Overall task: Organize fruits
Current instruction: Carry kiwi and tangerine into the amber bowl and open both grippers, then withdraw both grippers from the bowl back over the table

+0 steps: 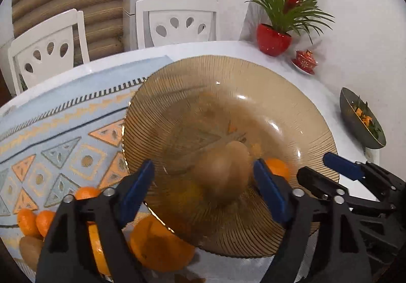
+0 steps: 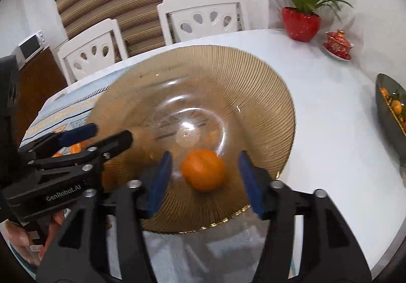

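Observation:
A wide amber glass bowl (image 1: 228,67) (image 2: 203,54) stands on the white table. In the left wrist view my left gripper (image 1: 203,166) is open over the bowl's near side. A blurred brown kiwi (image 1: 223,173) lies between its blue pads, with a gap at the left pad. A tangerine (image 1: 277,166) shows behind the right pad. In the right wrist view my right gripper (image 2: 205,156) is open, and the tangerine (image 2: 204,172) sits loose between its pads inside the bowl. Each gripper shows in the other's view, the right one (image 1: 314,165) and the left one (image 2: 111,132).
More oranges (image 1: 157,247) and tangerines (image 1: 35,222) lie on a blue patterned cloth (image 1: 63,130) left of the bowl. A red potted plant (image 2: 300,24), a red lidded cup (image 2: 337,47) and a dark bowl of small oranges (image 2: 390,105) stand at the right. White chairs (image 2: 200,16) line the far edge.

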A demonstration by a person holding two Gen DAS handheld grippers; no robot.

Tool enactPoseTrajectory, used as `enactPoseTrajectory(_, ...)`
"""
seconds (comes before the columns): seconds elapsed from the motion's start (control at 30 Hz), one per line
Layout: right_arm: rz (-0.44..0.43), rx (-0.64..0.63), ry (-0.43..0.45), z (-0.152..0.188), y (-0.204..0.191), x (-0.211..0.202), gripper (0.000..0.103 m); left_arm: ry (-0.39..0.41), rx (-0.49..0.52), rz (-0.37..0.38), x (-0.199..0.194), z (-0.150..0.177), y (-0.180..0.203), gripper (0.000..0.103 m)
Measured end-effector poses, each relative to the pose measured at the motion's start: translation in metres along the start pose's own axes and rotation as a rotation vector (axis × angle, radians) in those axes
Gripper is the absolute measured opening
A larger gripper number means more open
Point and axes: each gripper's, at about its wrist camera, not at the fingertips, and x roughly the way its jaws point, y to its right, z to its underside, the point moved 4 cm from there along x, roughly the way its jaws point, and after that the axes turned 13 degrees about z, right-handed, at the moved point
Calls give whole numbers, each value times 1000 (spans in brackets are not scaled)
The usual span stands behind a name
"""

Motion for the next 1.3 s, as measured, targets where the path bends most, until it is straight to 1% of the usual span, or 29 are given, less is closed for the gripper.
enactPoseTrajectory(0.1,-7,11,2,0,3,-2,61,-11,-7,9,1,0,0,81)
enactPoseTrajectory(0.27,-14,29,-11,3,7,0,61,-7,14,11,-1,3,6,80)
enactPoseTrajectory(0.4,-27,41,-1,3,9,-11,60,29,11,34,-20,5,9,80)
enactPoseTrajectory(0.5,-36,32,28,2,4,-29,61,83,25,21,-50,9,12,80)
enactPoseTrajectory(0.6,-54,1,74,4,-9,-56,61,138,32,-5,-87,14,13,81)
enactPoseTrajectory(0.67,-64,-20,101,6,-20,-75,61,184,39,-43,-119,19,13,84)
enactPoseTrajectory(0.7,-76,-33,116,8,-28,-87,61,195,42,-51,-129,21,13,85)
enactPoseTrajectory(0.77,-93,-50,135,12,-39,-103,61,240,54,-102,-164,32,12,89)
enactPoseTrajectory(0.8,-101,-57,144,15,-45,-111,63,262,57,-139,-180,40,11,91)
enactPoseTrajectory(0.83,-111,-65,153,19,-52,-120,65,276,53,-168,-193,47,10,94)
enactPoseTrajectory(0.9,-131,-82,168,36,-70,-134,70,294,30,-211,-215,69,4,97)
enactPoseTrajectory(0.93,-135,-87,172,43,-77,-137,72,291,5,-237,-224,87,-3,97)
enactPoseTrajectory(1.0,-144,-108,174,65,-98,-138,73,272,-22,-297,-233,114,-17,97)
enactPoseTrajectory(1.03,-142,-115,171,71,-105,-136,73,260,-39,-335,-235,130,-26,97)
enactPoseTrajectory(1.13,-140,-153,143,101,-138,-126,74,237,-93,-391,-238,167,-54,97)
enactPoseTrajectory(1.2,-132,-180,154,112,-150,-125,78,234,-136,-387,-237,178,-68,98)
enactPoseTrajectory(1.23,-101,-197,163,117,-157,-122,83,232,-171,-381,-234,184,-79,98)
enactPoseTrajectory(1.3,-54,-218,144,123,-163,-111,89,235,-217,-382,-228,191,-92,98)
